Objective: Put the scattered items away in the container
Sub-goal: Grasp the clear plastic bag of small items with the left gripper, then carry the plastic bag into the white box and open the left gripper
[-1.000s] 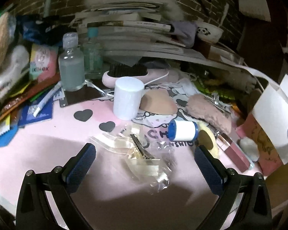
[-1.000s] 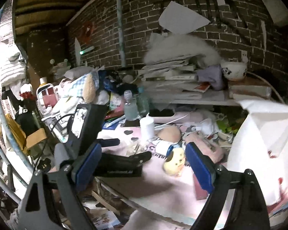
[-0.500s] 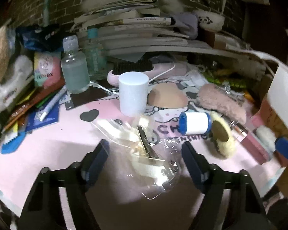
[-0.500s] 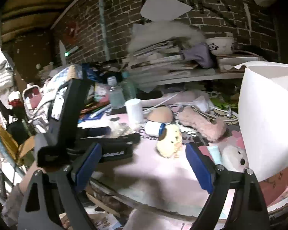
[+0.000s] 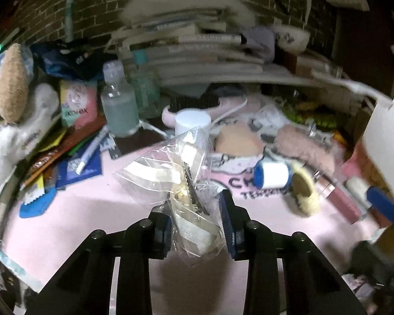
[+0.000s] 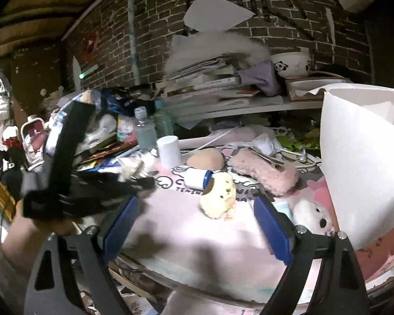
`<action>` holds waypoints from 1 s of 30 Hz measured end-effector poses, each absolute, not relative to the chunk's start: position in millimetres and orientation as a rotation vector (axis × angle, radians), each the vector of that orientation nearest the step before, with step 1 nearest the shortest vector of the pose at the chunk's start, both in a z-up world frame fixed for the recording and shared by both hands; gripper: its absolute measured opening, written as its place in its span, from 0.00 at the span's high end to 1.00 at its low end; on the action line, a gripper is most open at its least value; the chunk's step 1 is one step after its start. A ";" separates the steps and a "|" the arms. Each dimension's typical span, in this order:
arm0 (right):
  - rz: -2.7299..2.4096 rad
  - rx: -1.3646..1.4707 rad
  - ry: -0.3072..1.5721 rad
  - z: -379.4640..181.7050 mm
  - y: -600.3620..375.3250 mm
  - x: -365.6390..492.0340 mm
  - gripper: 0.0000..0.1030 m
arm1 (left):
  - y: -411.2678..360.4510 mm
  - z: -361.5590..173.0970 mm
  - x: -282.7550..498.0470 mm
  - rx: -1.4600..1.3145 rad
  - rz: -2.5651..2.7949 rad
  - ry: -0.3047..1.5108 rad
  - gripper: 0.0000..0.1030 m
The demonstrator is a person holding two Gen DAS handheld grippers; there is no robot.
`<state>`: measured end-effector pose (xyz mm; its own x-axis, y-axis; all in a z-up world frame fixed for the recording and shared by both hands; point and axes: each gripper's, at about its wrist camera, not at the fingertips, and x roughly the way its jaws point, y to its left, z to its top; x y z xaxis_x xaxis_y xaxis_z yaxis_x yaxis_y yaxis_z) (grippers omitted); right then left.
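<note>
Nearest in the left wrist view, the left gripper [image 5: 195,219] is closing its jaws on a clear plastic packet [image 5: 189,183] holding a cream ribbon hair clip; the packet sits between the blue pads and looks pinched and lifted off the pink bench [image 5: 97,210], its top tilting toward 12 o'clock. The right gripper [image 6: 197,225] hangs released, jaws wide with nothing between them, low over the bench's near edge. Just past it lie a yellow plush clip [image 6: 219,195] and, toward 2 o'clock, a white plush toy [image 6: 314,215]. Farther on are a white spool with blue ends [image 5: 271,176], a fuzzy pink pouch [image 6: 265,172], a beige sponge [image 6: 205,158] and a white cylinder cup [image 6: 168,151]. At 3 o'clock in the right wrist view stands the white container [image 6: 359,162], its tall wall facing the camera; its inside is hidden, so I cannot tell what it already holds. Judging by how many items are scattered on the bench, the tidying looks early: the packet is in hand but well apart from the container, and most of the rest is still to be collected. At the back, bottles and stacked books crowd the brick wall.
</note>
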<state>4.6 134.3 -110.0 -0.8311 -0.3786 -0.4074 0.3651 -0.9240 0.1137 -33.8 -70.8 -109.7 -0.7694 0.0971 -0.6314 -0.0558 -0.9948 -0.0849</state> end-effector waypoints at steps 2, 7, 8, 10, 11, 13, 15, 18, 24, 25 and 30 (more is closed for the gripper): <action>-2.704 0.606 -0.030 -112.2 134.6 2.1 0.15 | -70.6 -93.6 -30.4 -0.996 2.867 -0.095 0.74; -2.726 0.634 0.068 -121.0 127.0 -5.8 0.15 | -57.9 -49.8 -28.6 -0.894 2.785 -0.074 0.74; -2.726 0.642 0.077 -122.4 126.1 -7.6 0.15 | -53.1 -42.7 -29.7 -0.881 2.773 -0.052 0.74; -2.723 0.656 0.077 -124.7 125.7 -10.4 0.15 | -39.0 -26.2 -32.9 -0.851 2.730 0.002 0.74; -2.721 0.660 0.074 -125.6 126.1 -11.5 0.15 | -34.3 -20.4 -34.3 -0.841 2.710 0.010 0.74; -2.719 0.671 0.071 -127.4 126.5 -13.6 0.15 | -22.8 -7.2 -36.7 -0.817 2.651 0.013 0.74; -2.716 0.680 0.059 -128.6 127.5 -15.4 0.15 | -8.7 6.1 -38.5 -0.791 2.571 0.015 0.74; -2.718 0.694 0.051 -129.8 128.1 -18.0 0.15 | 14.8 22.6 -40.8 -0.764 2.448 0.034 0.74; -2.725 0.706 0.051 -131.1 128.9 -22.5 0.15 | 76.4 49.4 -42.0 -0.754 2.239 0.141 0.74; -2.725 0.706 0.047 -131.2 129.3 -23.3 0.15 | 86.2 52.1 -42.5 -0.758 2.208 0.160 0.74; -2.724 0.705 0.023 -130.9 132.0 -23.8 0.15 | 138.7 62.8 -42.3 -0.803 2.053 0.271 0.74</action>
<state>-23.8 132.0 -130.9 -0.8245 -0.3077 -0.4748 0.3156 -0.9466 0.0654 -42.3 138.7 62.8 -0.3958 0.6650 -0.6333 -0.8065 -0.5815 -0.1066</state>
